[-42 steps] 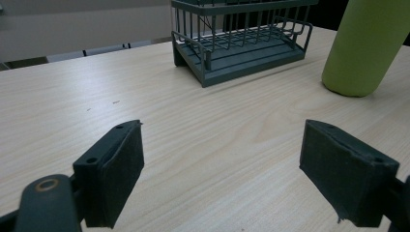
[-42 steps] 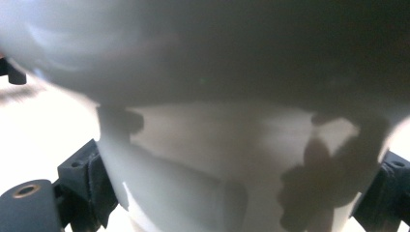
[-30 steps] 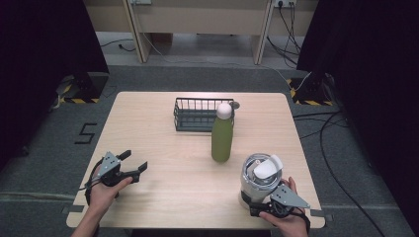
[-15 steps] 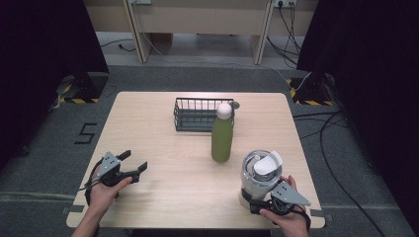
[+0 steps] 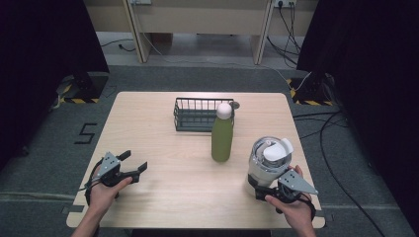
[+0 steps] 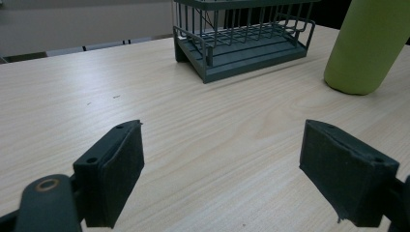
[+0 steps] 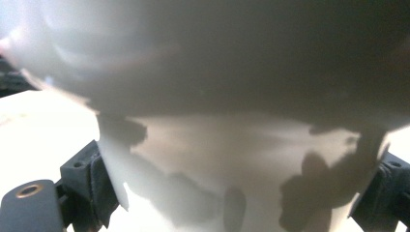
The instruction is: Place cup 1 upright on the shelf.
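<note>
The right tongs (image 5: 260,190) grip the lower part of a clear tumbler (image 5: 267,161) with a white lid, near the desk's front right corner; in the right gripper view the jaws press against its pale sides (image 7: 232,183). The left tongs (image 5: 132,167) rest wide open near the front left, with nothing between the pads (image 6: 116,169). The light wooden desk (image 5: 148,123) also carries a green bottle (image 5: 222,136) at centre and a dark wire basket (image 5: 197,114) just behind it. Grey floor, cables and dark curtains surround it.
</note>
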Tool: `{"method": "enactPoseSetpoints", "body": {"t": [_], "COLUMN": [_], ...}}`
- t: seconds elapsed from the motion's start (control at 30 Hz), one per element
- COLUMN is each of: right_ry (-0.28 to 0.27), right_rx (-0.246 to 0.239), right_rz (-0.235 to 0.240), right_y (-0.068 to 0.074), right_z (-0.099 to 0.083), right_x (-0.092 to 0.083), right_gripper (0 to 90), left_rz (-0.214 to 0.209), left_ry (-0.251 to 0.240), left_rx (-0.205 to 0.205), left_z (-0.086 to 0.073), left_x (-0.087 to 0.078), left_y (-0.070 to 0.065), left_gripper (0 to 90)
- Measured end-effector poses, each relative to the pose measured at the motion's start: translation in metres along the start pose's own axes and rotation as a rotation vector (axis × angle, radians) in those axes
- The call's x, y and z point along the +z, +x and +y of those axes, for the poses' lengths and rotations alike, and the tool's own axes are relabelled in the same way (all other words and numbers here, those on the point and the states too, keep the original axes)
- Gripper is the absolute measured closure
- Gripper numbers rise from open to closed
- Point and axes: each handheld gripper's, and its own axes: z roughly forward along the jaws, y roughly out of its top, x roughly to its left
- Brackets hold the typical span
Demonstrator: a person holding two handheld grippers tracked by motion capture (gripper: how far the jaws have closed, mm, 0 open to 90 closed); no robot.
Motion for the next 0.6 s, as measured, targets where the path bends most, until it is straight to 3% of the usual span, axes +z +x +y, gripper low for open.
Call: {"method": "enactPoseSetpoints", "body": {"t": [0.6], "right_ry": [-0.048], "right_rx": [0.012], "right_rz": [-0.091], "right_y": [-0.04], "right_z": [0.044], "right_x": [0.04], "right_gripper": [10.9], "left_rz": [-0.004], "left_ry": [-0.002], "left_rx": [-0.002], "left_z": [0.0], "left_x": [0.0], "left_y": [0.0], "left_gripper": [15.6]}}
